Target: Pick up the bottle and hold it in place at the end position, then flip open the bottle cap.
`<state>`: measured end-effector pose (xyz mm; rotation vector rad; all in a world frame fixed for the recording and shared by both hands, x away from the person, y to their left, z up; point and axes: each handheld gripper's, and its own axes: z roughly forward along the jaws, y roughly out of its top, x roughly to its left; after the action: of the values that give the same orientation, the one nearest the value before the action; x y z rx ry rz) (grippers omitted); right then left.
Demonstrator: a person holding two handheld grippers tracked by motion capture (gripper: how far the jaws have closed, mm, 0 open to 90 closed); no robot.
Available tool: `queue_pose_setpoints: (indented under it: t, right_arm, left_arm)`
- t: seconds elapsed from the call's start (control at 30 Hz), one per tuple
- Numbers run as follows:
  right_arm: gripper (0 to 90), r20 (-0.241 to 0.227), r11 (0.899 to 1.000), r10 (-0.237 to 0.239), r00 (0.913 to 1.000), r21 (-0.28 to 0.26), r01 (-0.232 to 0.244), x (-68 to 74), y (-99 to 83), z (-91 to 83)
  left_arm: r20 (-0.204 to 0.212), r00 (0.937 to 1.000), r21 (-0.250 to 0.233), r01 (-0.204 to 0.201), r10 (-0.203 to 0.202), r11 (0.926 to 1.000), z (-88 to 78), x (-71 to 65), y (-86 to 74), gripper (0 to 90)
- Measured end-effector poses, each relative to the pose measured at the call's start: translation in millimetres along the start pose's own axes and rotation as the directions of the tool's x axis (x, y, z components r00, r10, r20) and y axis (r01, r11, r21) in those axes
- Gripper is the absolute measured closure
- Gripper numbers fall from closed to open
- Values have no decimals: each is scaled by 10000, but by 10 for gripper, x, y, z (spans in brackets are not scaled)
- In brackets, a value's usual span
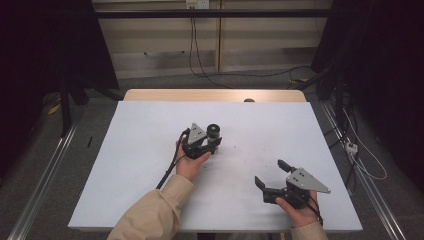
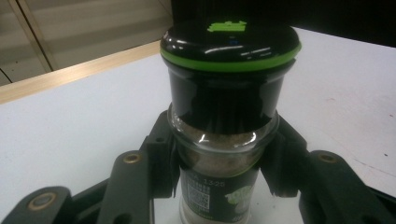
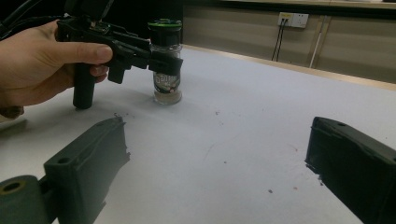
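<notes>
A: Forearm and left gripper (image 1: 204, 142), high view: jaws clamped on spice grinder (image 1: 214, 134), upright on table (image 1: 140, 165). Right gripper (image 1: 272, 180) spread wide, holding nothing, well apart

B: Left gripper view: jar (image 2: 219, 154) between both jaws, gripped below heavy black cap (image 2: 229, 42). Risk: top-heavy, could tip or slip if lifted

A: Right gripper view: grinder (image 3: 166, 70) beyond open jaws, far left. Risk: careless approach knocks it
</notes>
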<state>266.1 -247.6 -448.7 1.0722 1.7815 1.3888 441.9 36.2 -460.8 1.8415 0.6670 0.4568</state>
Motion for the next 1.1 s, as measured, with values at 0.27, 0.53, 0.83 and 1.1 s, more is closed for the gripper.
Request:
queue_pose_setpoints:
  t: [0.27, 0.53, 0.83, 1.1]
  right_arm:
    - [49, -103, 9998, 71, 9999, 211, -69, 25, 49, 128]
    - [61, -176, 9991, 290, 9994, 322, -284, 41, 122, 252]
    - [61, -219, 9977, 415, 9989, 546, -403, 52, 156, 378]
    - [96, -163, 9966, 509, 9986, 658, -497, 70, 213, 482]
  left_arm:
    - [-50, 10000, 22, -85, 85, 10000, -2, -7, 1, 535]
    - [-40, 10000, 17, -64, 64, 10000, -2, -5, 0, 535]
    - [-14, 10000, 16, 53, -53, 10000, -4, 2, -1, 535]
    - [-30, 10000, 39, 11, -11, 10000, -7, 0, 0, 535]
